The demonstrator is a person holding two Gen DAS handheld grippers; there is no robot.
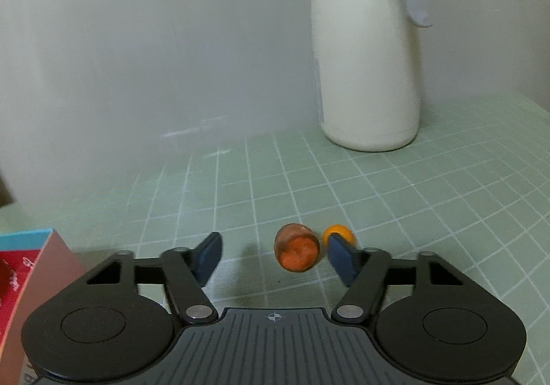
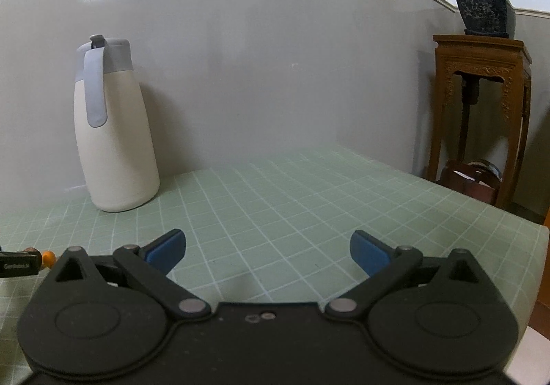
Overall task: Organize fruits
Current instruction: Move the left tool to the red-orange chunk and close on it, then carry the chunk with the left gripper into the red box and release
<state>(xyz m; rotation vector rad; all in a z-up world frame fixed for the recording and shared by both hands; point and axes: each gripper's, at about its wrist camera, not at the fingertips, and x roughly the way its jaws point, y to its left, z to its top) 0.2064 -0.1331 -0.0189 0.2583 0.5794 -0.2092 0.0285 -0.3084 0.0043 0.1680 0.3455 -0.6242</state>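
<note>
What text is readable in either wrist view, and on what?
Box, left wrist view: red panel carries a white cursive mark and small white specks, too blurred to read.
Black bar at the left edge, right wrist view: small white lettering, too small to read.
Jug, mat, plant pot, both claws: no text visible.

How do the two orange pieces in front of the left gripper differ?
The darker fruit lies between the open fingers of the left gripper, showing a rough, reddish flat end. The yellow-orange fruit is smoother, brighter, rounder, and partly hidden behind the gripper's right finger. Both rest on the green grid mat.
</note>
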